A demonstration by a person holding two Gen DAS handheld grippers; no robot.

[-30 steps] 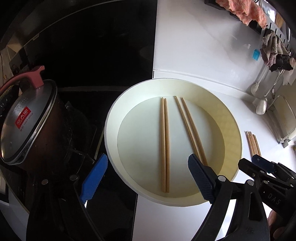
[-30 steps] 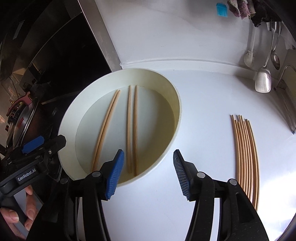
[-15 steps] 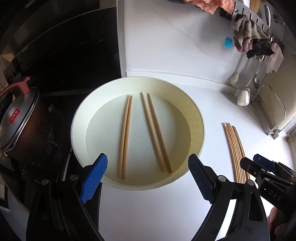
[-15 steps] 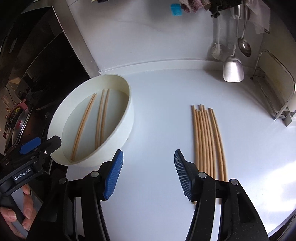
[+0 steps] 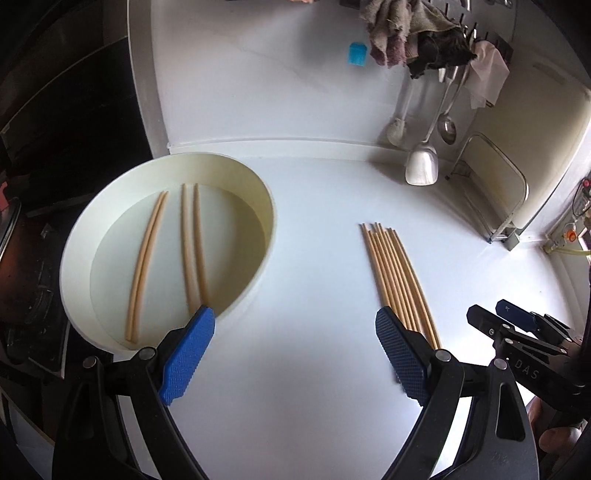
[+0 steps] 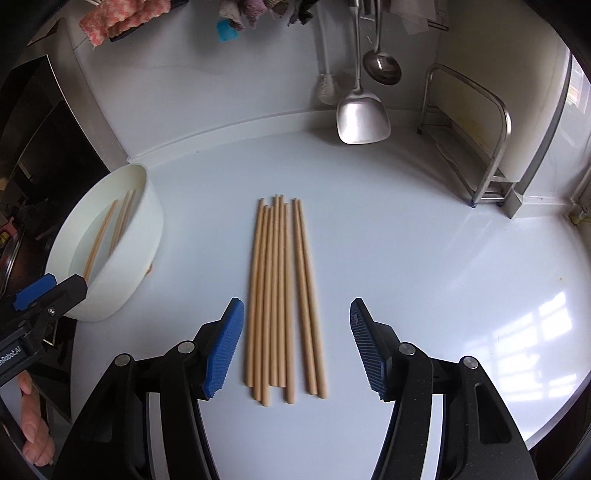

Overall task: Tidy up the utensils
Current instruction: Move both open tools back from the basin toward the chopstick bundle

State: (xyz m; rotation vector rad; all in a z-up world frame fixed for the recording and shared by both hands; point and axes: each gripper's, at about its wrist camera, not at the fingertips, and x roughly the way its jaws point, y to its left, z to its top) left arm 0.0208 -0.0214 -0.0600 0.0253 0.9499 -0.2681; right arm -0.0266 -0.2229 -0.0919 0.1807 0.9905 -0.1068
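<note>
Right gripper opening, jaws straddling the near ends of the loose chopsticks on the white counter, pads not touching. Left gripper spread wide, empty. Four chopsticks in the round tub, left.

Glossy white counter, matt wooden chopsticks.
Bowl smooth cream plastic; spatula and ladle shiny metal; gripper pads ribbed blue plastic; rags rough cloth.
</note>
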